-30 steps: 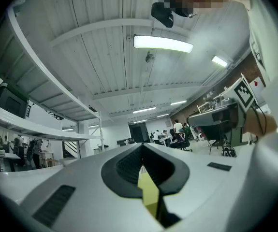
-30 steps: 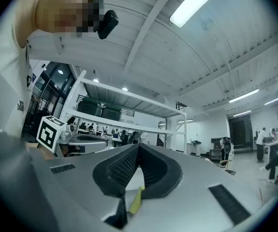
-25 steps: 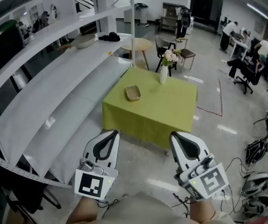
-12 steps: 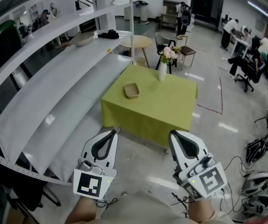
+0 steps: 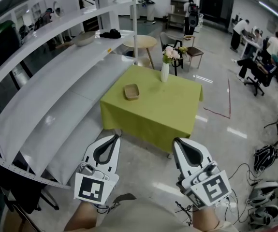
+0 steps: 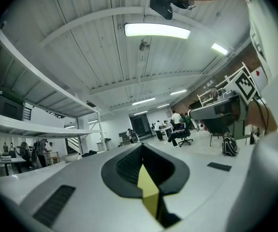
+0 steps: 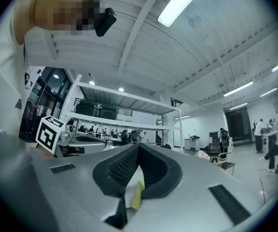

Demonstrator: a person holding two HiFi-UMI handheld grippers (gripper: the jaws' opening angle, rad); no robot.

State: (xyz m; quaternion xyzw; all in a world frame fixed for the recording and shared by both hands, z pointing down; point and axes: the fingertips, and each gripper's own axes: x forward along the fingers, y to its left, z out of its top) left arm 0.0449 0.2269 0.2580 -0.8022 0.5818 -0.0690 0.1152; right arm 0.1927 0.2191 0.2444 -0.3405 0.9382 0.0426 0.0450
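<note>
Compared with a second ago, the green-clothed table [image 5: 163, 105] is sliding a bit left and down in the head view, so the whole rig is drifting toward it. The grippers themselves are sitting about where they were in the picture.

Nearest in, the left gripper [image 5: 110, 141] and the right gripper [image 5: 180, 144] are hanging side by side at waist level over bare floor. Both gripper views are mostly catching ceiling, so I'm reading this as a relaxed carry pose rather than a reach. In the left gripper view the ribbed pads [image 6: 129, 164] are pressed together with nothing between them. It's the same in the right gripper view [image 7: 124, 167]: fully closed and empty.

The table is standing ahead, well apart from both tips. On it, a shallow wooden tray [image 5: 131, 91] is lying toward the left side and a white vase of flowers [image 5: 164, 72] is standing upright at the far edge. The long white shelving [image 5: 56, 115] is running along the left. Farther off there's a round wooden table [image 5: 139, 42], with people at desks [image 5: 239, 30] beyond it.
</note>
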